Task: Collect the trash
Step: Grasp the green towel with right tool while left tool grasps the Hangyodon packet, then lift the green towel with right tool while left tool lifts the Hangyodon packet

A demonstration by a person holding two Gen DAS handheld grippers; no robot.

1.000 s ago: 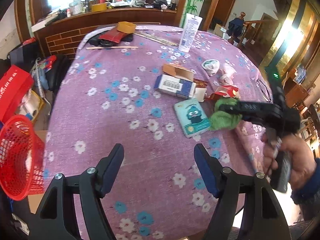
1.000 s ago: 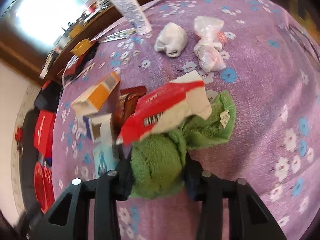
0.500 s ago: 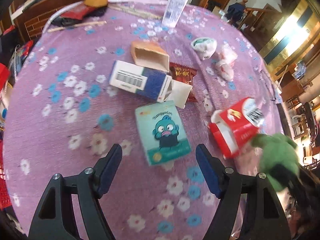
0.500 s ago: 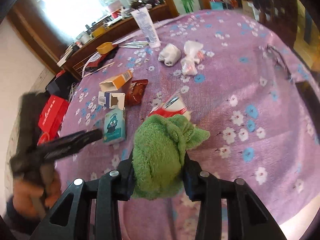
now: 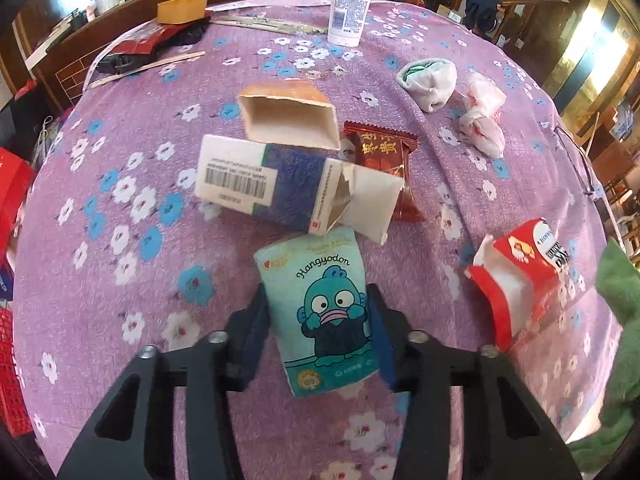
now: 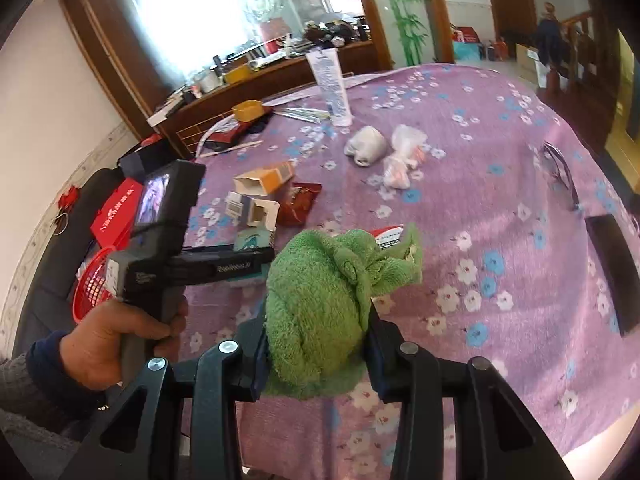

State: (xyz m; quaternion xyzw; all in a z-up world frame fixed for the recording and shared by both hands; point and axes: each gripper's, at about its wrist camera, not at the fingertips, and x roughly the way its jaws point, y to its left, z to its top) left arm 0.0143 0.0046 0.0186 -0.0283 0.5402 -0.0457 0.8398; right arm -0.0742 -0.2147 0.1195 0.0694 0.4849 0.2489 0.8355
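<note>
My left gripper (image 5: 320, 320) has its fingers on both sides of a teal tissue pack (image 5: 320, 308) lying on the purple flowered tablecloth, and they touch its edges. Beyond it lie a blue-and-white carton (image 5: 264, 180), an open tan box (image 5: 288, 116), a red snack wrapper (image 5: 380, 156) and a torn red carton (image 5: 520, 276). My right gripper (image 6: 316, 332) is shut on a green cloth (image 6: 324, 300) and holds it above the table's near edge. The left gripper also shows in the right wrist view (image 6: 224, 266).
Crumpled white wrappers (image 5: 432, 80) and plastic bags (image 5: 480, 120) lie at the far right. A white tube (image 5: 352, 0) stands at the back. A red basket (image 6: 96, 280) sits on the floor left of the table. Eyeglasses (image 6: 560, 168) lie at the right edge.
My left gripper moved forward over the tissue pack and closed in on its sides. My right gripper pulled back and up with the green cloth, away from the red carton.
</note>
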